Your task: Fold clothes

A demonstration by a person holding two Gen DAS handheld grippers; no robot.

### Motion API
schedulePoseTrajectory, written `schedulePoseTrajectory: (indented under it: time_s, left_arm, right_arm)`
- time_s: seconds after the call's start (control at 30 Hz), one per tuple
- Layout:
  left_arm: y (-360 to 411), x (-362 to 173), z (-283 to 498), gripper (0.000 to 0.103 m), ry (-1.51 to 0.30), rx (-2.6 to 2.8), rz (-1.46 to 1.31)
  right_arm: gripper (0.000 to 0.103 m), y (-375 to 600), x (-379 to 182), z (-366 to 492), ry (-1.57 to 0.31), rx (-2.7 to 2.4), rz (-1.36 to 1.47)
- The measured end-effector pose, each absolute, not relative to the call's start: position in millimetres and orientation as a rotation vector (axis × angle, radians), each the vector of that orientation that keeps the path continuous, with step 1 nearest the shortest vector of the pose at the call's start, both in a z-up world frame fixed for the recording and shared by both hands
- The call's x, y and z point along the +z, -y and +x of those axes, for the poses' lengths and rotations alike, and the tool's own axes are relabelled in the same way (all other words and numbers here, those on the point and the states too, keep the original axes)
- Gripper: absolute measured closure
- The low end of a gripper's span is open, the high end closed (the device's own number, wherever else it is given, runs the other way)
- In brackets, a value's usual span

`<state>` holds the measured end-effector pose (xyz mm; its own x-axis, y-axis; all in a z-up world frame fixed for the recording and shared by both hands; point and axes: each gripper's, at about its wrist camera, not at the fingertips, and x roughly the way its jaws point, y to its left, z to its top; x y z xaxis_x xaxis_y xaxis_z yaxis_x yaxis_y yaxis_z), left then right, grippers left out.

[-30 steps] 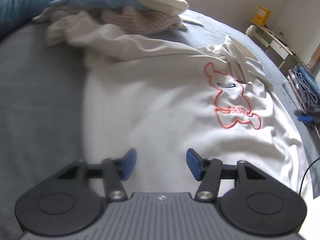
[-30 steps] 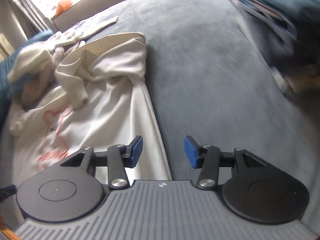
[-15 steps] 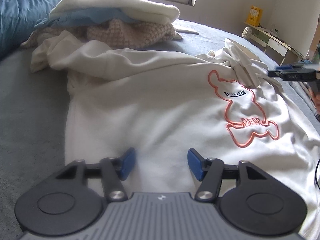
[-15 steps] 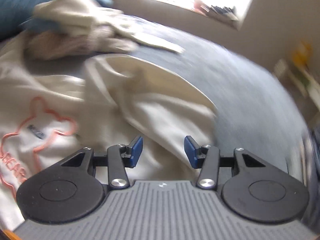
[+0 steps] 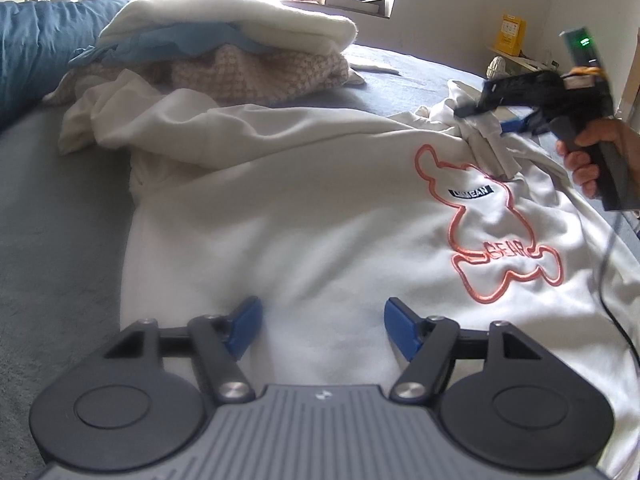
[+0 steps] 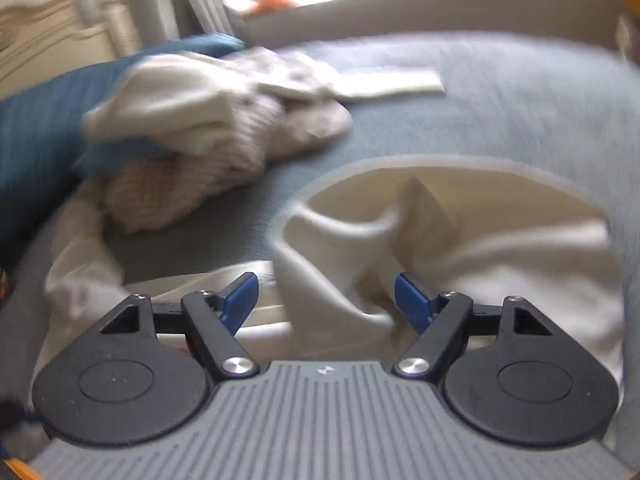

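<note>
On the grey-blue bed (image 5: 60,208), a white sweatshirt with an orange bear outline (image 5: 320,208) lies spread front-up. The left gripper (image 5: 322,326) hovers spread apart over its hem. The right gripper (image 6: 326,298), jaws parted, straddles the bunched hood (image 6: 400,240), probably to flatten it.

The white sweatshirt (image 5: 320,216) is looking like soft, matt fleecy cloth, its orange bear outline (image 5: 496,236) showing as raised stitching. The grey bedcover (image 5: 52,208) is appearing finely napped and matt. The left gripper (image 5: 322,330) is showing matt black plastic arms, blue pads (image 5: 244,326) and 2 shiny metal pivots.
</note>
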<state>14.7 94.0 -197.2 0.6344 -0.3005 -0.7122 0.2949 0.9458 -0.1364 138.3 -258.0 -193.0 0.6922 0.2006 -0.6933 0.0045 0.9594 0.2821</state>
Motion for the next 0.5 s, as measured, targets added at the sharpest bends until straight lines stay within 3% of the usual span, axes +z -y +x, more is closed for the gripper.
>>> schedulePoseTrajectory:
  time_s: [0.03,0.07,0.1,0.37,0.43,0.5]
  left_arm:
    - [-94.9,-195.9,15.8,0.034,-0.813,-0.340,-0.011]
    - [-96.5,-194.0,17.3,0.034,-0.811,-0.337,-0.017]
    - [-98.5,-191.9,18.9,0.034,-0.807,-0.333,-0.024]
    - [-141.9,-173.9,37.7,0.034,-0.756,-0.284,-0.194]
    - [-152.9,-175.4,43.8,0.034,-0.766,-0.260,-0.244]
    - [-163.7,-179.0,49.1,0.034,-0.785,-0.245,-0.300]
  right_arm:
    - [0.066,263.9,-197.3,141.2,-0.819,0.109,0.312]
    - [0.090,271.2,-197.9,141.2,-0.820,0.108,0.357]
    - [0.092,279.9,-195.5,138.8,-0.805,0.107,0.405]
    - [0.091,403.0,-103.3,74.0,-0.504,-0.327,0.451]
    - [0.086,437.3,-83.5,55.4,-0.462,-0.505,0.416]
    - [0.064,461.9,-77.6,43.4,-0.494,-0.655,0.362]
